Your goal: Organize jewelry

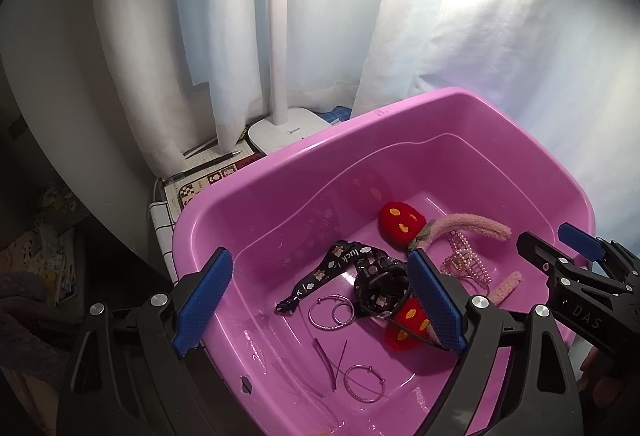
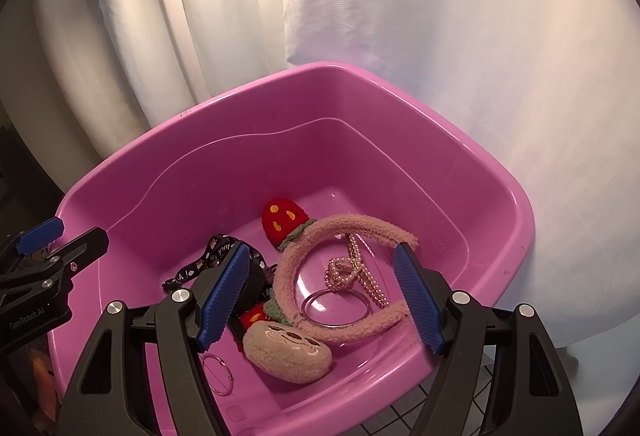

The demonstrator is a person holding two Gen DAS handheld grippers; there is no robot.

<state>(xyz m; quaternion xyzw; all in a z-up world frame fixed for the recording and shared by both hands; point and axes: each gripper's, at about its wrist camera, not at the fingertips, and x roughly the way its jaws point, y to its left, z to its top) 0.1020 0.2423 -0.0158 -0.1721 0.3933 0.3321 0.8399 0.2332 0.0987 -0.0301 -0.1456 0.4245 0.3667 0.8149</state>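
Observation:
A pink plastic basin (image 1: 280, 172) holds the jewelry: a black "luck" strap (image 1: 340, 262), silver hoops (image 1: 332, 312), a red strawberry plush (image 1: 400, 222), a pink fuzzy headband (image 1: 468, 224) and a pearl claw clip (image 1: 464, 268). My left gripper (image 1: 320, 302) is open above the basin's near left. One pad is outside the rim and the other is over the strap, gripping nothing. My right gripper (image 2: 320, 296) is open over the headband (image 2: 344, 228), a key ring (image 2: 336, 306) and a pearl chain (image 2: 360, 268), and its pads do not touch them. A beige plush charm (image 2: 288, 350) lies below.
A white lamp base (image 1: 288, 132) and a pen (image 1: 212, 158) sit behind the basin's left corner, against a white curtain (image 1: 480, 56). A gridded cloth (image 2: 400, 420) covers the table. Each gripper shows at the edge of the other's view: the right gripper (image 1: 554, 248) and the left gripper (image 2: 68, 236).

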